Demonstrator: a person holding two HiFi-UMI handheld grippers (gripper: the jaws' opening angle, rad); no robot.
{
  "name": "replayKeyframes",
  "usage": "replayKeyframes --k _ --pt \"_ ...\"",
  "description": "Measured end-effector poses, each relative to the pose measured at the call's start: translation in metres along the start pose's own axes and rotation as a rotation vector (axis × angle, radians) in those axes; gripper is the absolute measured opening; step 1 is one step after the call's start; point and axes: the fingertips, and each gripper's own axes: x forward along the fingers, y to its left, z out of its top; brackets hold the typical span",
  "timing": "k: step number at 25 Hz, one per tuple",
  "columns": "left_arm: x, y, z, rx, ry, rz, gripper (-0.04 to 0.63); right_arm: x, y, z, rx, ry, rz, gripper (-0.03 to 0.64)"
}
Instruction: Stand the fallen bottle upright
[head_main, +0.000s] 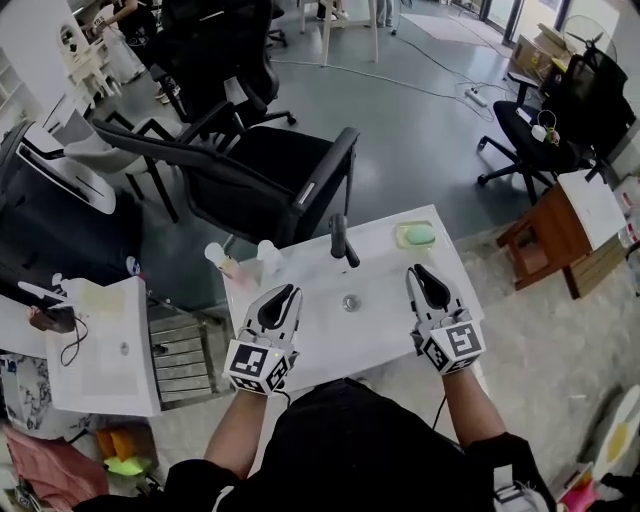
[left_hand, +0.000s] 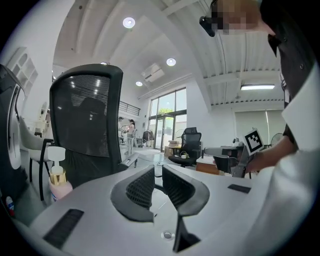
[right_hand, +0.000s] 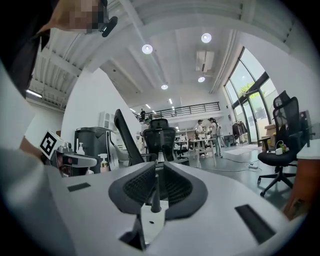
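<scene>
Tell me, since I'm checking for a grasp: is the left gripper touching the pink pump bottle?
Apart. The head view shows bare counter between the left gripper and the pink pump bottle; nothing sits between its jaws.

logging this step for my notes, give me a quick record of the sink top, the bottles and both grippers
surface: white sink counter with a black faucet
bottles: pink bottle and white bottle, both upright at the far left corner
fallen bottle: none seen lying down
soap dish: far right corner, green soap in it
left gripper: jaws nearly together, nothing between them, over the counter's left side
right gripper: jaws nearly together, nothing between them, over the counter's right side
</scene>
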Motion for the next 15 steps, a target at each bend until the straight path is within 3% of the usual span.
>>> replayKeyframes --k 9,15 --pt "0.007 -0.007 0.007 -0.023 -0.036 -0.013 0.054 -0.031 -0.025 0.001 -0.008 -0.017 -0.107 0.038" --pt "0.007 -0.006 0.009 -0.021 -0.045 -0.018 0.048 -0.034 -0.027 -0.005 0.006 -0.014 -0.114 0.029"
